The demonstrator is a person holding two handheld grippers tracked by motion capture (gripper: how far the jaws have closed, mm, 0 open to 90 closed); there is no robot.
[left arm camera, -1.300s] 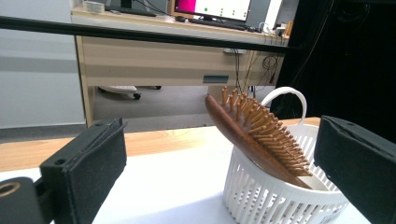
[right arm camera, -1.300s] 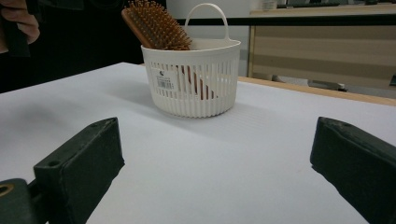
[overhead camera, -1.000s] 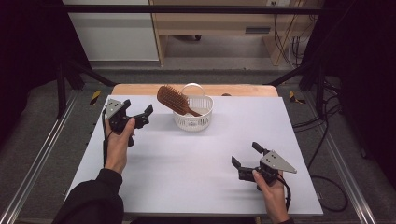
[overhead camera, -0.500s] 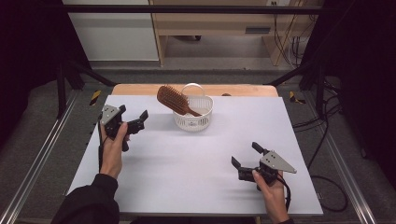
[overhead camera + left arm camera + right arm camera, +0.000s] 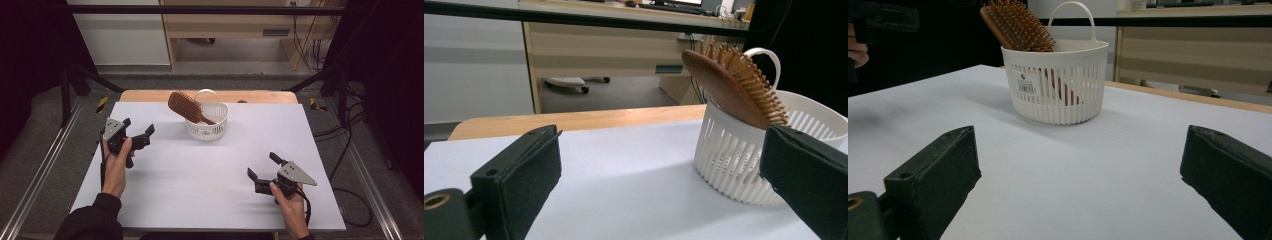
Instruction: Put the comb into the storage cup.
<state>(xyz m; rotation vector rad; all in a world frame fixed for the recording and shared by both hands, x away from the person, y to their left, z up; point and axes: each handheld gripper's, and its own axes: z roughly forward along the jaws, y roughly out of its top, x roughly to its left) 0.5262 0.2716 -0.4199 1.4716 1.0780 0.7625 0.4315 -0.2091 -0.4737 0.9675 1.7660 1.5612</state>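
A white slotted basket [image 5: 206,131] [image 5: 744,165] [image 5: 1058,92] with a hoop handle stands at the back middle of the white table. A brown wooden hairbrush [image 5: 186,107] [image 5: 729,82] [image 5: 1015,25] leans in it, handle down, its head sticking out over the left rim. My left gripper [image 5: 138,131] [image 5: 659,185] is open and empty, held above the table left of the basket. My right gripper [image 5: 261,167] [image 5: 1078,180] is open and empty, low over the table's front right, facing the basket.
The white table top [image 5: 200,170] has a wooden strip [image 5: 145,95] along its far edge. Metal rails [image 5: 40,175] run beside the table. Beyond it stand a wooden bench [image 5: 235,30] and cables [image 5: 345,135] on the floor.
My left gripper has drawn back toward the near left, away from the basket. The right gripper, basket and hairbrush have stayed put.
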